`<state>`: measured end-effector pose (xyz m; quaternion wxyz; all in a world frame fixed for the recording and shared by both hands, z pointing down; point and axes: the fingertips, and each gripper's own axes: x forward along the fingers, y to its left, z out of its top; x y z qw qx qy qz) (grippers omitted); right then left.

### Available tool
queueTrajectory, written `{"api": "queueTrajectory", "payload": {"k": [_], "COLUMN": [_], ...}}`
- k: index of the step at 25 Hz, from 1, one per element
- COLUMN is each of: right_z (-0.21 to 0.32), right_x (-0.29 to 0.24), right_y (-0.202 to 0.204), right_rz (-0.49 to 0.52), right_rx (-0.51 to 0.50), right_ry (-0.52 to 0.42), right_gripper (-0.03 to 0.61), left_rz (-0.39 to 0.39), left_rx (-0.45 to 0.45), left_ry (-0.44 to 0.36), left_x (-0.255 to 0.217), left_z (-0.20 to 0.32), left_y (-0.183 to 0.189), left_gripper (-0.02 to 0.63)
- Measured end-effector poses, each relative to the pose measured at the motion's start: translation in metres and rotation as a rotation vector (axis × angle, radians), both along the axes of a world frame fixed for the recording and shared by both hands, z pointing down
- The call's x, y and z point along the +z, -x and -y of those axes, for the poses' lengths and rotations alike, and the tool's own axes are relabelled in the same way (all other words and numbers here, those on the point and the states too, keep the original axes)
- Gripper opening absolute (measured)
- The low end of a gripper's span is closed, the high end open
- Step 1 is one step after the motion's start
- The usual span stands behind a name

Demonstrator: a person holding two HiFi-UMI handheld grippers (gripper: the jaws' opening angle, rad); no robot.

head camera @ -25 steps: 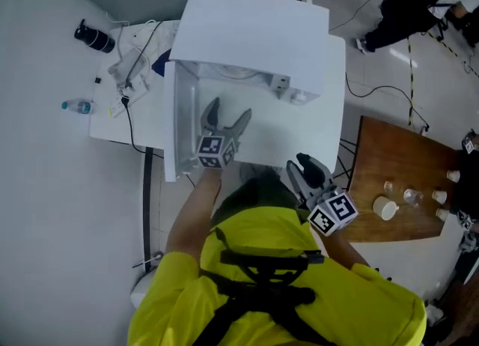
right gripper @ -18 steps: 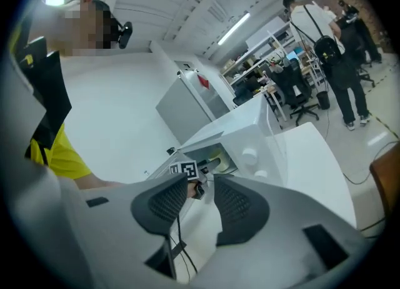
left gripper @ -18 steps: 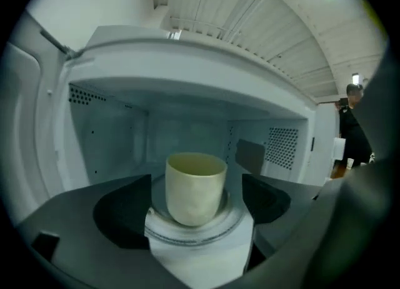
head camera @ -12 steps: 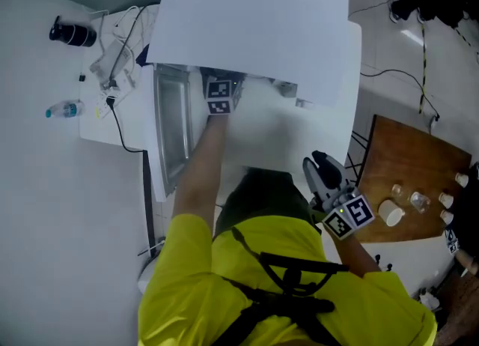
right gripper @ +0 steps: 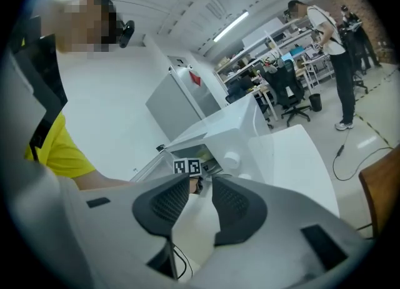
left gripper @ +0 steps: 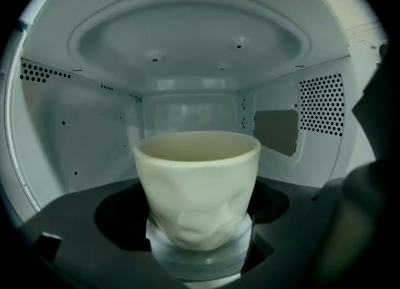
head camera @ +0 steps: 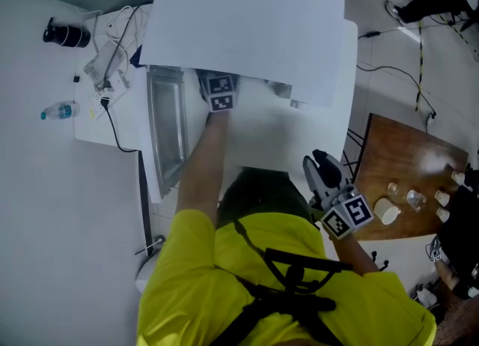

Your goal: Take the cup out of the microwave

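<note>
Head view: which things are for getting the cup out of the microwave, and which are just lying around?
For the job: cup, inside the open microwave; left claw, open around the cup, having just been closing a little.

Just lying about: water bottle, black cylinder and cables on the white table; small cups on the brown table.

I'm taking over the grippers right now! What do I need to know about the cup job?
Left gripper: inside the microwave, jaws open on either side of the cup and just closing in a little; the pads don't seem to touch it.
Right gripper: outside, low by the person's side, jaws a little apart after just closing somewhat, nothing between them.
Cup: upright on the glass turntable.
Done: door open, left gripper lined up.
Left: close on the cup, lift it out.
</note>
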<state>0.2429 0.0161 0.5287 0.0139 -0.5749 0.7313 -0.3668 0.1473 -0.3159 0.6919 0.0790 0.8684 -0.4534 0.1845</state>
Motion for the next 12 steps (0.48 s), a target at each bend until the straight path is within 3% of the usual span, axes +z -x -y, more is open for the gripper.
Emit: {"api": "queueTrajectory", "payload": {"k": [6, 12], "right_z": [-0.008, -0.006], "right_x": [0.007, 0.007], "right_y": [0.001, -0.001], "right_rz": [0.004, 0.011], "right_rx": [-0.001, 0.001], "right_ry": [0.015, 0.009], "right_gripper": [0.12, 0.118], "left_rz": [-0.069, -0.086], "left_rx": [-0.012, 0.008], "left_ry": [-0.005, -0.014], "left_x": [-0.009, -0.031], "left_z": [-0.026, -0.073], "left_y": [0.01, 0.032], "left_gripper": [0.431, 0.43]}}
